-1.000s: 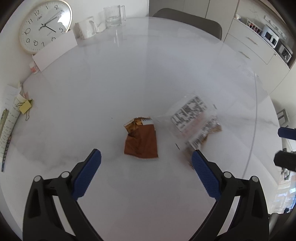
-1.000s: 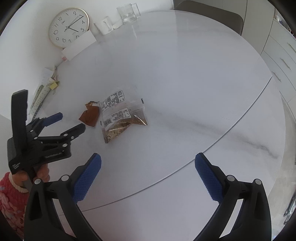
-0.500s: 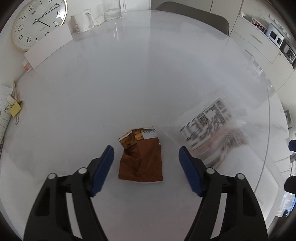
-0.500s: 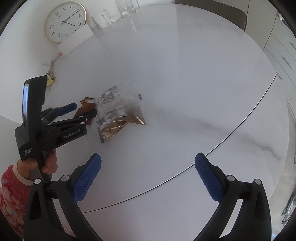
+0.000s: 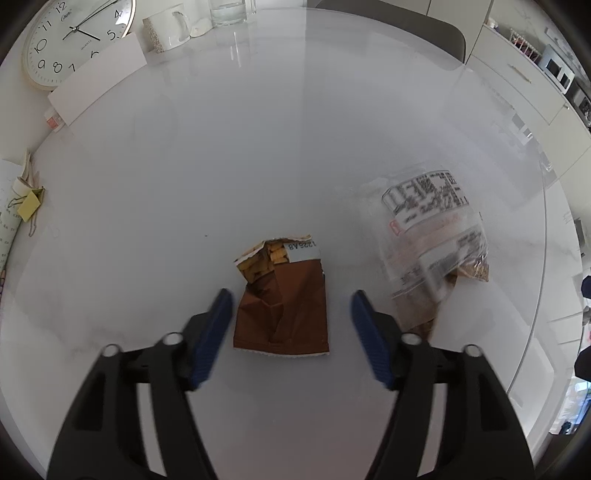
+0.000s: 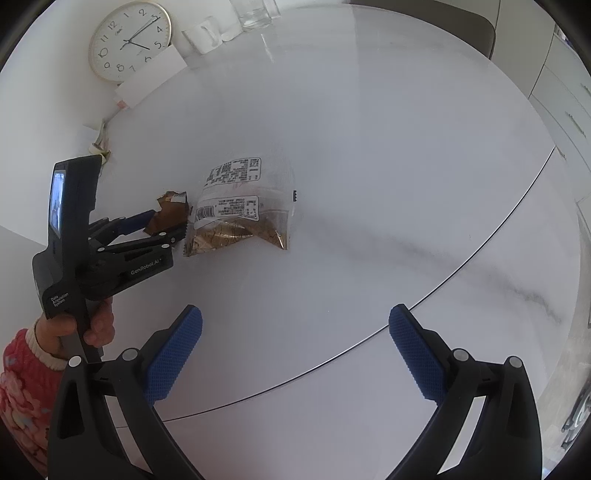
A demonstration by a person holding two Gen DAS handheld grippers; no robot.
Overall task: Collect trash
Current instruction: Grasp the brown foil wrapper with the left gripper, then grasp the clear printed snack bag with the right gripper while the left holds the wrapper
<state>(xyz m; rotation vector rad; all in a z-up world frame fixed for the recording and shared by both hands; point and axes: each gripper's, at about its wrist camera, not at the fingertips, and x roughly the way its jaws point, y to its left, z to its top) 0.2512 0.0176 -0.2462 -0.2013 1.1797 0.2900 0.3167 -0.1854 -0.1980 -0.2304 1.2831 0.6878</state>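
Note:
A torn brown snack wrapper (image 5: 284, 310) lies flat on the white marble table (image 5: 258, 147). My left gripper (image 5: 290, 295) points down over it with a blue pad on each side; the jaws are opening and neither pad touches the wrapper. A clear plastic bag (image 5: 432, 236) with printed labels and brown crumbs lies just right of the right pad. In the right wrist view the left gripper (image 6: 168, 225) straddles the brown wrapper (image 6: 168, 212) beside the clear bag (image 6: 240, 206). My right gripper (image 6: 295, 317) stands open near the table's edge, holding nothing.
At the table's far edge are a wall clock (image 5: 74, 37), a white card (image 5: 96, 85), a mug (image 5: 166, 29) and a glass (image 5: 227, 11). Papers with a yellow clip (image 5: 27, 206) lie at the left. A chair (image 5: 406, 26) and cabinets (image 5: 524, 96) stand beyond.
My left gripper has come down and closer over the brown wrapper, and its jaws have narrowed from wide to either side of it. The right gripper has stayed put.

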